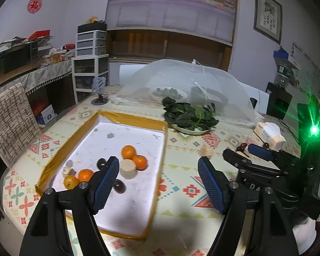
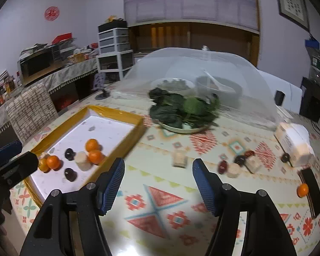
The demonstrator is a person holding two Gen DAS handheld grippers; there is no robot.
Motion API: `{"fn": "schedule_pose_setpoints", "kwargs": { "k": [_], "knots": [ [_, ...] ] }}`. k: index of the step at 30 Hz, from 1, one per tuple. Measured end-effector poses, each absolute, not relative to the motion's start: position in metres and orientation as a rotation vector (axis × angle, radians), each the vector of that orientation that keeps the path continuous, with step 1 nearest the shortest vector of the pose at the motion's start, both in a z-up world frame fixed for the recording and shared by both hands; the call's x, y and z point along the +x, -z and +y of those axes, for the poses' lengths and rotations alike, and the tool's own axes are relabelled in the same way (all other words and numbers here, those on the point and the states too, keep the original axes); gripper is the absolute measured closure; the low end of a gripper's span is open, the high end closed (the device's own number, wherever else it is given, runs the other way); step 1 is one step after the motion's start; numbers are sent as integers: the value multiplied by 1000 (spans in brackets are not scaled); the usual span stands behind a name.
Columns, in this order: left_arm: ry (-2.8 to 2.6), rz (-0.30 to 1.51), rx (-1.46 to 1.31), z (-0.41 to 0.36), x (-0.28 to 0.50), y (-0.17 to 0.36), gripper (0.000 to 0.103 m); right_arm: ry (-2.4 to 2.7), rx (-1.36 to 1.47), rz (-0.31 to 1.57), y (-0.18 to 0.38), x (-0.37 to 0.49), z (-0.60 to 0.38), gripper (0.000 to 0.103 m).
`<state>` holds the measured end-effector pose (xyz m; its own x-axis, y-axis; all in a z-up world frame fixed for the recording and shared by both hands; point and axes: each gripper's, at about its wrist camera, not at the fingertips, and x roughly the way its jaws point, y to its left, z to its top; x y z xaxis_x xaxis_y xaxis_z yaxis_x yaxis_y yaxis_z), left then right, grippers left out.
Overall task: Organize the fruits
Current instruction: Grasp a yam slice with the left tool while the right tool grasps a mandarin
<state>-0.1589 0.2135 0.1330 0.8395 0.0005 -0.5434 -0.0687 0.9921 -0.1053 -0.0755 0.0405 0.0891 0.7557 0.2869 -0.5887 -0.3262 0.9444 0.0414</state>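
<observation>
Your left gripper (image 1: pixel 159 166) and your right gripper (image 2: pixel 158 167) both tilt downward with their blue-padded jaws spread apart and nothing between them, the right one lying just to the right of the left, its black body beside the left's right finger.

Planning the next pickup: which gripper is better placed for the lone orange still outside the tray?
Right. The orange lies at the table's right side, just right of the open, empty right gripper. The left gripper, also empty, sits by the tray.
</observation>
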Motion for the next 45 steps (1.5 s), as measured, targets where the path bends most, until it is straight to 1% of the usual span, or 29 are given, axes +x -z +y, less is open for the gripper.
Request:
{"fn": "schedule_pose_setpoints", "kwargs": {
  "k": [8, 13, 17, 20, 24, 27, 30, 34, 38, 39, 40, 45],
  "knots": [
    [58, 607, -120, 176, -135, -142, 27, -198, 20, 707, -73, -60, -66, 32],
    [163, 646, -101, 142, -100, -148, 27, -79, 99, 733, -69, -55, -147, 32],
    [219, 675, -121, 124, -61, -152, 27, -15, 153, 743, -70, -52, -193, 32],
    [232, 710, -131, 118, -36, -144, 27, -12, 212, 751, -70, -48, -213, 32],
    [243, 815, -218, 128, -9, -113, 27, -16, 289, 746, -65, -40, -242, 32],
    [228, 837, -252, 135, -3, -95, 27, -14, 357, 759, -58, -33, -266, 32],
    [214, 867, -266, 138, 4, -79, 27, -27, 398, 787, -50, -25, -276, 32],
    [207, 898, -291, 140, 12, -65, 27, -31, 387, 816, -39, -13, -273, 32],
    [212, 905, -292, 139, 13, -60, 27, -7, 377, 852, -23, 1, -270, 32],
    [215, 906, -291, 139, 13, -59, 27, -10, 383, 866, -19, 5, -270, 30],
    [216, 907, -292, 139, 13, -59, 27, -7, 382, 868, -16, 6, -269, 30],
    [212, 898, -300, 142, 12, -59, 27, -122, 460, 826, -29, -4, -271, 30]
  ]
}}
